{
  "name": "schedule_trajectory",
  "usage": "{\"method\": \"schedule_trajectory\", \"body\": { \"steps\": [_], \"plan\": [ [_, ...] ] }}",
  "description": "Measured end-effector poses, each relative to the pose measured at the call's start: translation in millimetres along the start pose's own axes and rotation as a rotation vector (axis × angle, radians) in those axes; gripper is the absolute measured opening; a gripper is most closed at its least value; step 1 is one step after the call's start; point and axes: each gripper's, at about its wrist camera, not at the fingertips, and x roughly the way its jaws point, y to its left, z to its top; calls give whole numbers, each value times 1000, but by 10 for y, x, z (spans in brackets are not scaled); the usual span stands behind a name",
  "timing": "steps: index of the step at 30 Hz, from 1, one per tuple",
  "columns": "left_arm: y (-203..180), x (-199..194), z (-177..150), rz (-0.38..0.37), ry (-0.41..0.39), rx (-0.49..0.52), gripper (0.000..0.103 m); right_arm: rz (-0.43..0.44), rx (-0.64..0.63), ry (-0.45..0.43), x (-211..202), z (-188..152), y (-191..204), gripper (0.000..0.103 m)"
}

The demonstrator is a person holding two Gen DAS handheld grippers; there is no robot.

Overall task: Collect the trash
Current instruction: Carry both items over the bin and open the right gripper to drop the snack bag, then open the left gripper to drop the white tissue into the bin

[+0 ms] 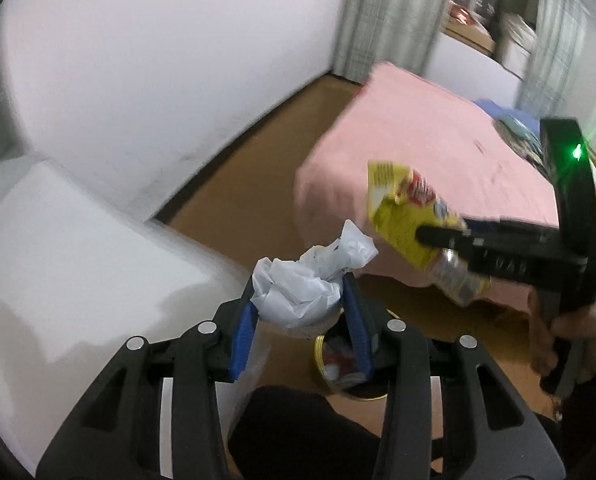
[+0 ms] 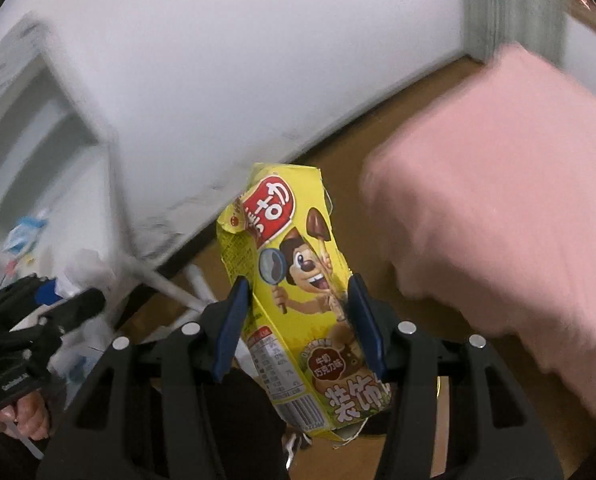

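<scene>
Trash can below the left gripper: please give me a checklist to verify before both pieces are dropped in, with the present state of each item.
1. Left gripper holds the crumpled white paper: ok, pinched between both blue pads.
2. Right gripper holds the yellow snack box: ok, clamped on both sides.
3. Trash can open: ok, its yellow rim shows, with trash already inside.
4. Paper above the opening: ok, roughly; the can lies just below the fingers.
5. Snack box above the opening: not ok; in the left wrist view it is off to the right, in front of the pink bed.
6. Room left in the can: cannot tell, mostly hidden by the gripper.
</scene>
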Motion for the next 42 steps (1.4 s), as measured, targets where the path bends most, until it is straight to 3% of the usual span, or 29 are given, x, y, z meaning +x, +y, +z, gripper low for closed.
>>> {"method": "schedule_trajectory", "body": {
  "steps": [2, 8, 15, 21, 23, 26, 36, 37, 40, 42],
  "plan": [
    [-182, 335, 8, -44, 40, 18, 40, -28, 94, 53, 111, -178, -361, 51],
    [-536, 1245, -128, -76, 152, 69, 40, -113, 296, 214, 443, -693, -1146, 51],
    [-794, 1820, -343, -81, 260, 89, 41, -117, 373, 312, 659, -1034, -1485, 51],
    [-939, 1886, -391, -74, 287, 97, 41, -93, 387, 325, 702, -1090, -1495, 55],
    [-932, 1897, -379, -72, 294, 94, 41, -77, 392, 327, 690, -1113, -1507, 64],
    [-935, 1894, -367, -72, 302, 93, 41, -76, 384, 321, 738, -1092, -1506, 70],
    [-1028, 1875, -365, -85, 314, 117, 41, -104, 438, 265, 608, -1072, -1611, 71],
    [-1058, 1870, -364, -92, 319, 127, 45, -109, 448, 255, 581, -1069, -1629, 71],
    [-1118, 1828, -353, -87, 313, 151, 75, -132, 489, 213, 478, -1053, -1697, 72],
    [-1146, 1780, -335, -86, 300, 165, 76, -142, 504, 193, 451, -1035, -1733, 72]
  ]
}}
